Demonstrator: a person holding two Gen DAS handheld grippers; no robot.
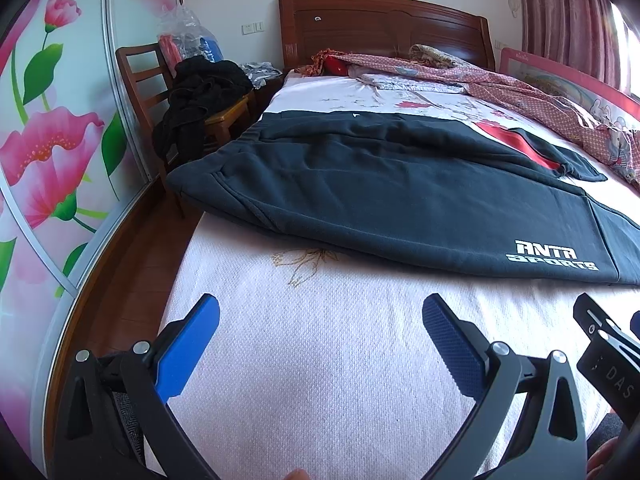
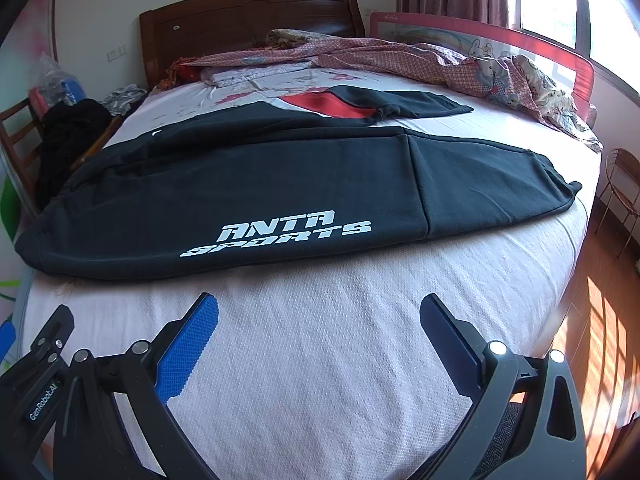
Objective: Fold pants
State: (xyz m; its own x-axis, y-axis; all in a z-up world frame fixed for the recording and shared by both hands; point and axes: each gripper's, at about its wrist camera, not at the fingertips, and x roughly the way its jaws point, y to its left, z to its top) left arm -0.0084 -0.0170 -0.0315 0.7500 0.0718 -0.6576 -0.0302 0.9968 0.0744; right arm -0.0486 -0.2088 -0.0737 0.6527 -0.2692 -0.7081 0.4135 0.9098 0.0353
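Observation:
Dark sweatpants [image 1: 380,184] with a white "ANTA SPORTS" print lie spread across the bed, waistband to the left, legs to the right; the far leg shows a red panel. They also show in the right wrist view [image 2: 260,184]. My left gripper [image 1: 320,332] is open and empty above the white bedspread, short of the pants' near edge. My right gripper [image 2: 320,328] is open and empty too, beside the left one, short of the printed leg. Part of the right gripper's body [image 1: 608,344] shows at the left view's right edge.
The bed [image 2: 320,360] has a white textured cover and a wooden headboard [image 1: 380,24]. A crumpled pink quilt [image 2: 420,56] lies at the far right by a red guard rail [image 2: 500,40]. A chair with dark clothes [image 1: 192,92] stands left of the bed; a floral wardrobe [image 1: 48,140] beyond.

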